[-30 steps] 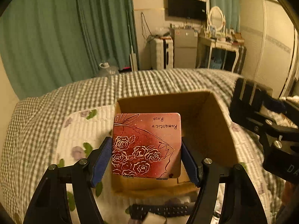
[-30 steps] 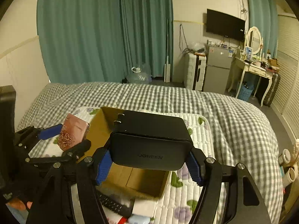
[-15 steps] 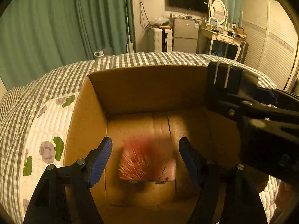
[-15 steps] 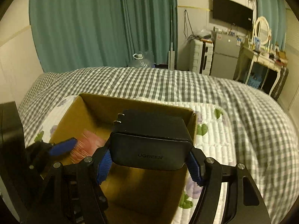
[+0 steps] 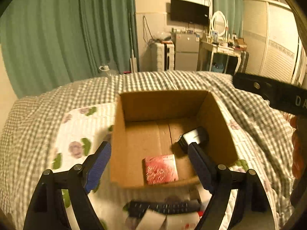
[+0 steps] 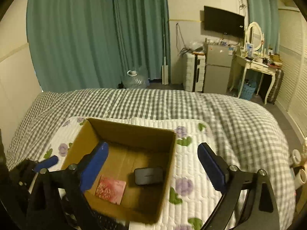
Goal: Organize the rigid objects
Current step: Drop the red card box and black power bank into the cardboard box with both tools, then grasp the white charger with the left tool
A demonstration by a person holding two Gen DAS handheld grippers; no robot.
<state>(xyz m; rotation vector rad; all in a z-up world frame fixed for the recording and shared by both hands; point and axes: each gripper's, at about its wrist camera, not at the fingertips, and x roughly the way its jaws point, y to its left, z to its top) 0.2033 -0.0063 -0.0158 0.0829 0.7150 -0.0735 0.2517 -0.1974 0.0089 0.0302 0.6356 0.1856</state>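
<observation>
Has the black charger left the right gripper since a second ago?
Yes. The black charger now lies on the floor of the cardboard box, beside the red rose box; the right gripper is open above it.

Brown cardboard box [image 6: 122, 134] holds a red rose-patterned card [image 6: 111, 189] and black charger [image 6: 148, 176]; grey-white checked bedspread [image 6: 191, 105], teal curtains [image 6: 86, 34].
</observation>
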